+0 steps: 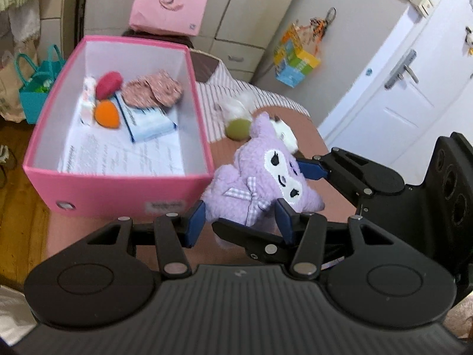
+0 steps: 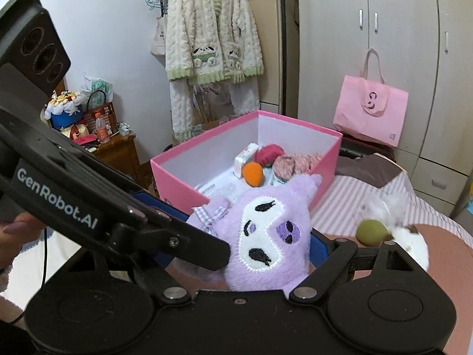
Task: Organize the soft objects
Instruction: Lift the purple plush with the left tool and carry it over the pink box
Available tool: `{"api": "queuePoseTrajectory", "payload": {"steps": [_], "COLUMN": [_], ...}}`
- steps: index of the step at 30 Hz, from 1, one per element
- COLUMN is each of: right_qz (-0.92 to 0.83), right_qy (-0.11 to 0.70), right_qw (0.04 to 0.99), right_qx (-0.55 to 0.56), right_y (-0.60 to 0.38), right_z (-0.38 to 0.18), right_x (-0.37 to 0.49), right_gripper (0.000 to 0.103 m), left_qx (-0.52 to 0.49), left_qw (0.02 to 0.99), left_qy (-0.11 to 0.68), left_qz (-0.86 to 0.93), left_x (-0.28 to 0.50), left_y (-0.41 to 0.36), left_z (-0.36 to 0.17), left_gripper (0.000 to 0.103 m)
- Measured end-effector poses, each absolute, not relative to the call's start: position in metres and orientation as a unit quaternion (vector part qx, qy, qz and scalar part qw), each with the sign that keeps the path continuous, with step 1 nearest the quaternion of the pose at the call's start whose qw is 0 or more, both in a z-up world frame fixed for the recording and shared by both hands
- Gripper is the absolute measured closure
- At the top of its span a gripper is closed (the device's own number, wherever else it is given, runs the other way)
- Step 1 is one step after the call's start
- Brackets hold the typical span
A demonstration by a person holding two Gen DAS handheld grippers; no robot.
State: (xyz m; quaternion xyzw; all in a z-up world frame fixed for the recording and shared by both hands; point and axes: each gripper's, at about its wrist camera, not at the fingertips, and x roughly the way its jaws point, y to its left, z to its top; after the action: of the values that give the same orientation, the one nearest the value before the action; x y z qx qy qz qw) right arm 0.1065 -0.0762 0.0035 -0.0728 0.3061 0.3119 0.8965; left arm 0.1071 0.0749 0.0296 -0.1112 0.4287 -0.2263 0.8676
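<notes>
Both wrist views are evenly and fairly brightly lit by soft, diffuse light with no visible source, so shadows stay faint and nothing glares beyond a mild sheen on the door (image 1: 405,88). Fisheye distortion bows the wardrobe (image 2: 384,29) and walls towards the edges, and the corners fall to black. The white toy (image 2: 411,236) and green ball (image 2: 371,230) are smeared by blur, while the purple plush (image 2: 266,230) and box (image 1: 118,189) read sharper.
</notes>
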Motion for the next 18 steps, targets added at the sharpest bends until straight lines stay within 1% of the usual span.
{"api": "queuePoseTrajectory", "payload": {"steps": [11, 18], "right_qz": [0.307, 0.316], "right_qy": [0.305, 0.324], "right_qw": [0.899, 0.888], "right_qx": [-0.067, -0.078], "right_y": [-0.045, -0.02], "right_z": [0.008, -0.006], "right_x": [0.165, 0.209], "right_gripper": [0.014, 0.014], "left_qx": [-0.148, -0.164], "left_qw": [0.875, 0.874], "left_qy": [0.406, 0.415], "left_qz": [-0.219, -0.194], "left_x": [0.163, 0.206], "left_y": [0.113, 0.135], "left_z": [0.028, 0.01], "left_gripper": [0.053, 0.054]}}
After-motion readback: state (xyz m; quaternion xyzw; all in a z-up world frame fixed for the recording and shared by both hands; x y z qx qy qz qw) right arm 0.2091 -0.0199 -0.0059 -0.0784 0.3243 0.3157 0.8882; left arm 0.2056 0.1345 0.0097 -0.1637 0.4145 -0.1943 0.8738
